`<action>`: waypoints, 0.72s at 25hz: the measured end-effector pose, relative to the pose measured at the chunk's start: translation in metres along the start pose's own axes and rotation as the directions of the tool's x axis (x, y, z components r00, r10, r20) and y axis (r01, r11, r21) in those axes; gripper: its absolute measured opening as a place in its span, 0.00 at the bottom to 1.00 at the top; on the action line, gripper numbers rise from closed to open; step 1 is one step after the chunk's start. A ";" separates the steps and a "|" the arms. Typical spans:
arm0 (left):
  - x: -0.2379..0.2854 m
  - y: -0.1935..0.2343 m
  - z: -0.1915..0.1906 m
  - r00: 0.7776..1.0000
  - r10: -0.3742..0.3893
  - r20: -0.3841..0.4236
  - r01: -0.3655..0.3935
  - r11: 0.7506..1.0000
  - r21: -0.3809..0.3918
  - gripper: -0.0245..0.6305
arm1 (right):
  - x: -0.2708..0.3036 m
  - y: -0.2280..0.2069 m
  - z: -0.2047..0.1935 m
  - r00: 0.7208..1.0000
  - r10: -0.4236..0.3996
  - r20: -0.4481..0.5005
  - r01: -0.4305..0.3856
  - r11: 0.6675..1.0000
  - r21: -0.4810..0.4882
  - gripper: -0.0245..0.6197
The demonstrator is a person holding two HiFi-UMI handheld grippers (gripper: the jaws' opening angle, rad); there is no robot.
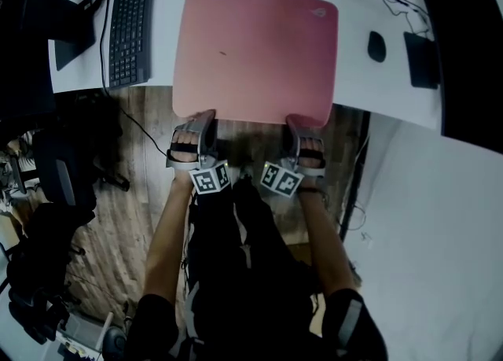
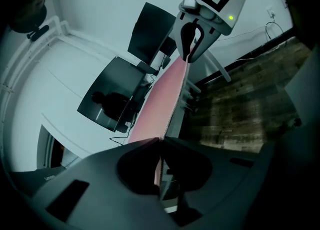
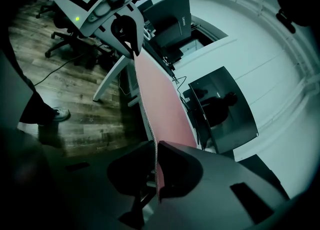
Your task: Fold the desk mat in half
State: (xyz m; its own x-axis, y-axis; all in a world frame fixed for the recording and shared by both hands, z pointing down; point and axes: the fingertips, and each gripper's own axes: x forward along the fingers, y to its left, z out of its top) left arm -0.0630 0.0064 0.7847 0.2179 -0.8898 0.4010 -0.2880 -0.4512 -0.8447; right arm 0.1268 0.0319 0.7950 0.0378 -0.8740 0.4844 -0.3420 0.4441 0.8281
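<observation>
While the pink desk mat [image 1: 255,53] lies flat on the white desk [image 1: 357,84] in the upper middle of the frame, the left gripper [image 1: 206,121] and the right gripper [image 1: 297,126] each have their jaws closed on its near edge, near its lower corners.

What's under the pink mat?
Mostly the white desk, showing around it. The mat has its near edge sticking out over the wooden floor, pinched by the left gripper and right gripper. Anything lying beneath it is covered.
</observation>
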 end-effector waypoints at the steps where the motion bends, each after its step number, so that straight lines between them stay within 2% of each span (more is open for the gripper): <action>1: -0.001 0.004 0.001 1.000 -0.013 -0.009 0.013 1.000 0.001 0.08 | -0.002 -0.005 0.002 1.000 0.011 0.003 -0.011 1.000 0.002 0.08; 8: -0.007 0.017 0.008 0.981 -0.173 -0.085 0.170 0.985 -0.035 0.07 | -0.010 -0.029 0.007 0.997 0.082 0.015 -0.083 0.996 0.032 0.07; 13: -0.007 0.032 0.015 0.970 -0.228 -0.085 0.225 0.973 -0.045 0.07 | -0.009 -0.033 0.008 0.991 0.130 0.020 -0.131 0.989 0.067 0.07; 18: -0.010 0.041 0.017 0.953 -0.288 -0.095 0.284 0.957 -0.060 0.07 | -0.007 -0.035 0.008 0.975 0.221 0.001 -0.220 0.971 0.090 0.07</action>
State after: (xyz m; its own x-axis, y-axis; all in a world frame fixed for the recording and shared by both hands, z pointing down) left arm -0.0610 -0.0023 0.7403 0.2020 -0.7242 0.6593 -0.2699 -0.6883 -0.6733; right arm 0.1308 0.0210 0.7606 -0.0401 -0.7545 0.6551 -0.4254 0.6061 0.6721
